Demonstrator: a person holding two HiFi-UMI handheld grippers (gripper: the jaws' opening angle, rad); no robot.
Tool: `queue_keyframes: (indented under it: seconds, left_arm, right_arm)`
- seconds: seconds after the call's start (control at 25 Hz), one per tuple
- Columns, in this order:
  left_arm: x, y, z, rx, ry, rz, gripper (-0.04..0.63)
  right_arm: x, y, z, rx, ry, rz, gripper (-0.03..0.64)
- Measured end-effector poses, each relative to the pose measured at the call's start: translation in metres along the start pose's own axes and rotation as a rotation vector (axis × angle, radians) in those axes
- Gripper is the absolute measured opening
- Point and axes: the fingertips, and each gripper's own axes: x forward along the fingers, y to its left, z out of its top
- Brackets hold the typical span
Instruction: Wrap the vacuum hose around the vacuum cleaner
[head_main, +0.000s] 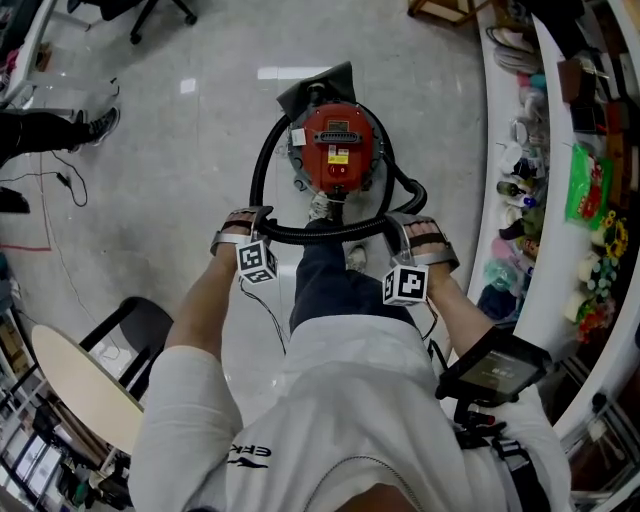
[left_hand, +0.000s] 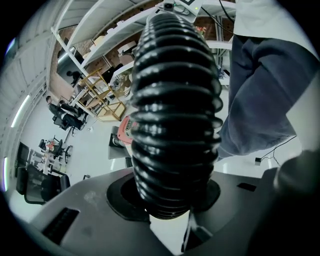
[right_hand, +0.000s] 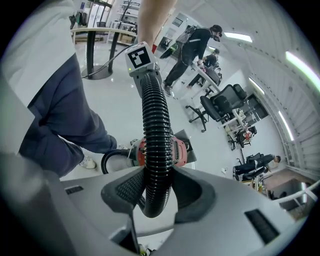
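A red vacuum cleaner (head_main: 338, 148) stands on the grey floor just ahead of my feet. Its black ribbed hose (head_main: 325, 232) curves round the left and right sides of the body and runs across the near side. My left gripper (head_main: 245, 232) is shut on the hose at the left end of that near stretch. My right gripper (head_main: 415, 235) is shut on it at the right end. In the left gripper view the hose (left_hand: 175, 110) fills the middle between the jaws of the left gripper (left_hand: 170, 200). In the right gripper view the hose (right_hand: 156, 145) passes through the right gripper (right_hand: 155, 192) toward the vacuum cleaner (right_hand: 177, 150).
A curved white shelf (head_main: 545, 200) full of small goods runs along the right. A round table (head_main: 80, 385) and a chair (head_main: 140, 325) stand at lower left. Thin cables (head_main: 60, 185) lie on the floor at left. A person (right_hand: 192, 42) and office chairs (right_hand: 220, 107) are farther off.
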Motion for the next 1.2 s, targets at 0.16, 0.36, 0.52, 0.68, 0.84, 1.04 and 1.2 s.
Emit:
queue_keyframes:
  seconds: [0.16,0.36,0.52,0.68,0.84,1.04,1.2]
  left_arm:
    - [-0.009,-0.034,0.016,-0.002,0.014,0.014,0.140]
    - [-0.015,-0.084,0.026,0.002,0.057,0.015,0.140]
    - [-0.016,-0.120,0.036,-0.005,0.070,-0.006,0.141]
    - [-0.015,-0.152,0.042,-0.006,0.070,-0.026,0.141]
    - [-0.007,-0.178,0.044,0.013,0.065,-0.038,0.143]
    - [-0.003,-0.200,0.058,0.074,0.045,-0.049,0.146]
    - [0.001,-0.206,0.072,0.119,0.031,-0.056,0.147]
  right_arm:
    - [-0.014,0.033,-0.011,-0.004,-0.019,0.001,0.164]
    - [-0.028,0.076,-0.027,-0.003,-0.026,0.021,0.164]
    - [-0.035,0.109,-0.038,0.007,-0.019,0.044,0.163]
    - [-0.038,0.139,-0.045,0.013,0.002,0.069,0.163]
    - [-0.039,0.162,-0.049,0.014,0.031,0.074,0.163]
    - [-0.047,0.193,-0.062,0.015,0.074,0.079,0.163]
    - [-0.059,0.206,-0.074,0.051,0.119,0.067,0.161]
